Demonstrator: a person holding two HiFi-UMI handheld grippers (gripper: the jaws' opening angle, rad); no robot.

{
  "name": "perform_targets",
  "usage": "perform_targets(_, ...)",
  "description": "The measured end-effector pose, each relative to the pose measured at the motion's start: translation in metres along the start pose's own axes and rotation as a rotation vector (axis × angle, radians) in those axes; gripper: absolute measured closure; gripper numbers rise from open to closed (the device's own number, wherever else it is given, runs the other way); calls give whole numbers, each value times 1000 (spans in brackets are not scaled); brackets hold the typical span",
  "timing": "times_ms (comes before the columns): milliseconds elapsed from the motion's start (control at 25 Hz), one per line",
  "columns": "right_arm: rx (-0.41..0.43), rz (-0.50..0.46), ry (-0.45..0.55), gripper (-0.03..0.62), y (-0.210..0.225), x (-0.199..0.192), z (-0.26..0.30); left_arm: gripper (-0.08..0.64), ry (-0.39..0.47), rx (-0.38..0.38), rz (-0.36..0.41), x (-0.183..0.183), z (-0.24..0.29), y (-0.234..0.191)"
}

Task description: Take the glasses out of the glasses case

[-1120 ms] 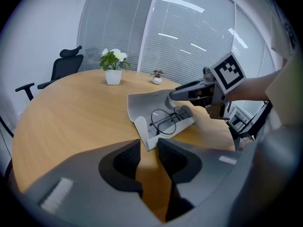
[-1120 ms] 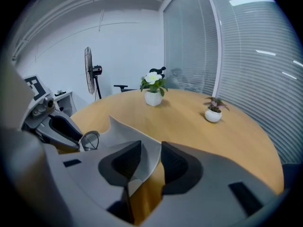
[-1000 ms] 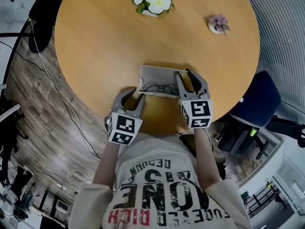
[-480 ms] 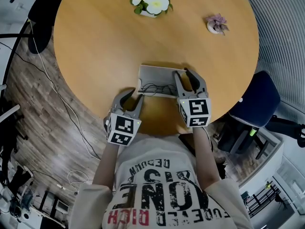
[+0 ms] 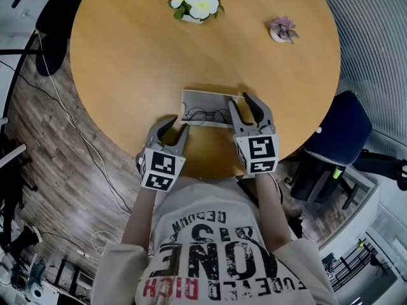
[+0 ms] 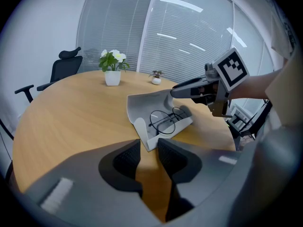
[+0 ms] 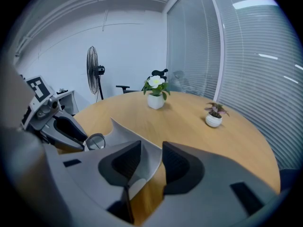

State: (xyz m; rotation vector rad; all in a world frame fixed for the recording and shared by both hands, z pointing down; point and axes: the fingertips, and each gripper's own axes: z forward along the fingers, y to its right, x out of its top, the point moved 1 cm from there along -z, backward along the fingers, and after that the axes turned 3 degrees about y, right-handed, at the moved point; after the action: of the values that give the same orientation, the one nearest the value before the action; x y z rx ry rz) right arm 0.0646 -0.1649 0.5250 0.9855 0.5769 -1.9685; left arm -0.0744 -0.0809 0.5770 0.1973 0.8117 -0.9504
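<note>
Right gripper [image 5: 238,99] spread astride glasses case [image 5: 205,98] end; left gripper [image 5: 180,122] spread, empty. Flower pot [image 5: 194,6] well apart. Glasses [image 6: 163,121]: whole in left gripper view, one lens in right gripper view.

The round table [image 5: 127,62] has a smooth wood-look top with a soft satin sheen. The glasses case [image 5: 210,98] looks like pale grey matt plastic, and the glasses [image 5: 202,115] have thin dark wire rims, metal by the look, with clear lenses. Both the left gripper [image 5: 179,123] and the right gripper [image 5: 238,100] are matt grey plastic with dark ribbed pads [image 6: 127,159]. The floor [image 5: 38,164] is grainy wood plank.
</note>
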Motion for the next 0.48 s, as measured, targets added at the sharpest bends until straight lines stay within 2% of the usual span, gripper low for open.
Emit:
perform_targets(320, -21, 7, 44, 449, -5, 10, -21, 433, -5, 4, 30, 1, 0, -1)
perform_targets(480, -31, 60, 87, 449, -3, 18, -33, 433, -1, 17, 36, 3, -2, -1)
